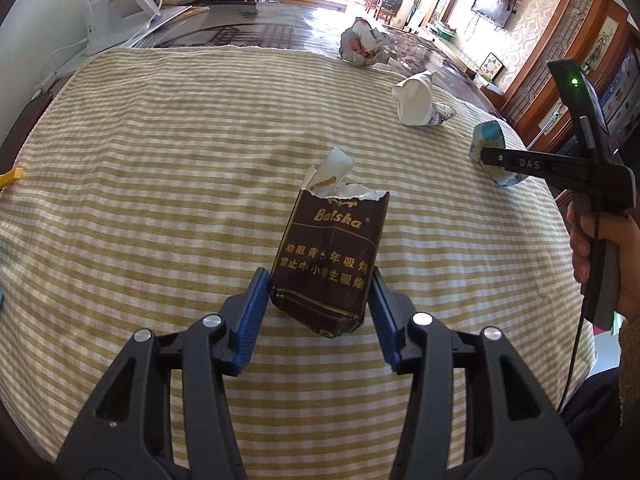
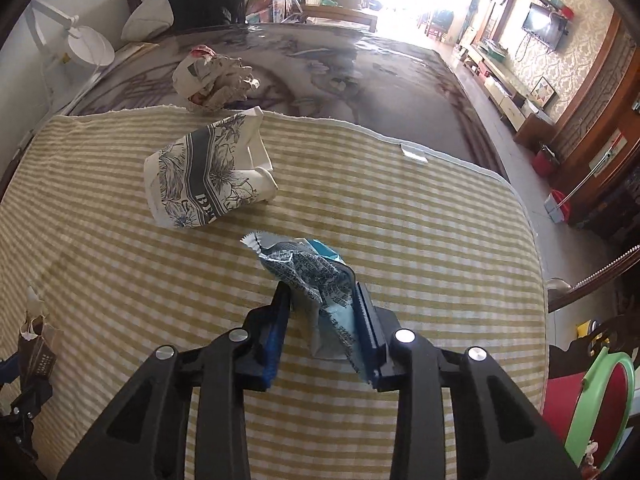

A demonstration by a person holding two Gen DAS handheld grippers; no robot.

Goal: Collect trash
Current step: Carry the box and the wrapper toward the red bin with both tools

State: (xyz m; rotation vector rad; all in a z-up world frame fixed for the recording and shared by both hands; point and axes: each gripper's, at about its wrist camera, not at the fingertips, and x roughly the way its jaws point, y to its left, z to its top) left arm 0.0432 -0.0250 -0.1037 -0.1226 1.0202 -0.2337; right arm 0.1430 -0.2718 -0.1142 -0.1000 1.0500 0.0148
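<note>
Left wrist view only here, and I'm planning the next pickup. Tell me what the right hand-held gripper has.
Observer: The right hand-held gripper is shut on a crumpled blue-and-white wrapper, with both pads pressing it.
Operator: Describe the paper cup's outside.
Observer: The crushed paper cup carries a dark flower print and a grey lettered band.
Operator: Report anything past the cloth's right edge.
Observer: A green-rimmed red object stands close beside the table there.
</note>
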